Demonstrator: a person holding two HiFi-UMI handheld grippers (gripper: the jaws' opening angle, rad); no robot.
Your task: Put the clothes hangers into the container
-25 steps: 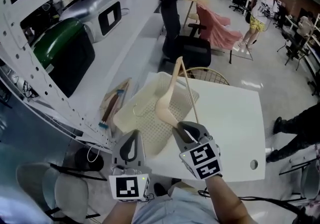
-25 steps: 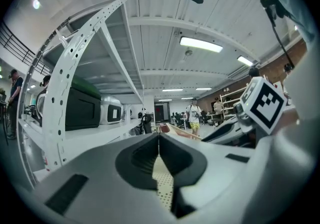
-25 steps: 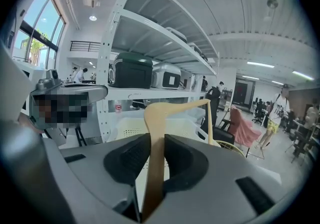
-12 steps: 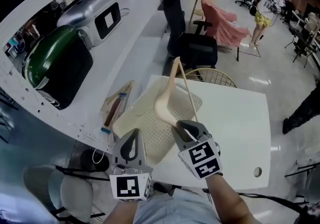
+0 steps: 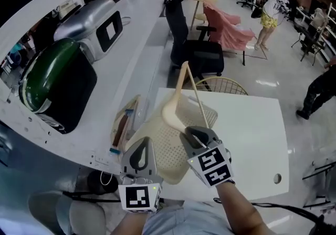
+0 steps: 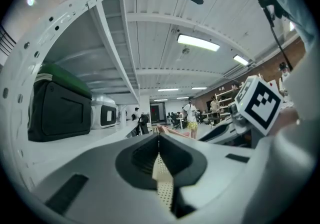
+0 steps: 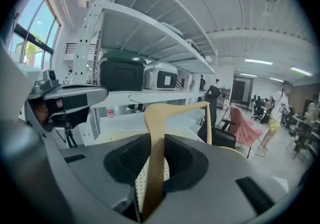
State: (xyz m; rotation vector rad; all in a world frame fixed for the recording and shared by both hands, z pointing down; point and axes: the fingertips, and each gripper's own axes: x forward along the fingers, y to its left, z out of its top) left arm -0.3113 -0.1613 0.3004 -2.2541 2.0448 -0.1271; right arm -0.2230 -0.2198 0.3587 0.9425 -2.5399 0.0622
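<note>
Head view: the wooden hanger (image 5: 176, 105) is held upright by the right gripper (image 5: 193, 137) above the perforated container (image 5: 163, 147), which is set on the white table (image 5: 247, 134).

Left gripper view: the left gripper (image 6: 159, 138) is closed on the container's wall.

Right gripper view: the jaws are clamped on the hanger's arm.

- The hanger's (image 5: 172, 109) lower end vanishes between the right gripper's (image 5: 193, 135) jaws, so its tip stays unseen.
- The basket's (image 5: 163, 147) 6 o'clock edge lies behind both grippers; the left gripper (image 5: 140, 151) covers its 7 o'clock corner.
- The packet (image 5: 124, 124) at the basket's 9 o'clock is too blurred to identify.
- A person (image 5: 317, 92) at the head view's 3 o'clock is cut off by the frame's edge.
</note>
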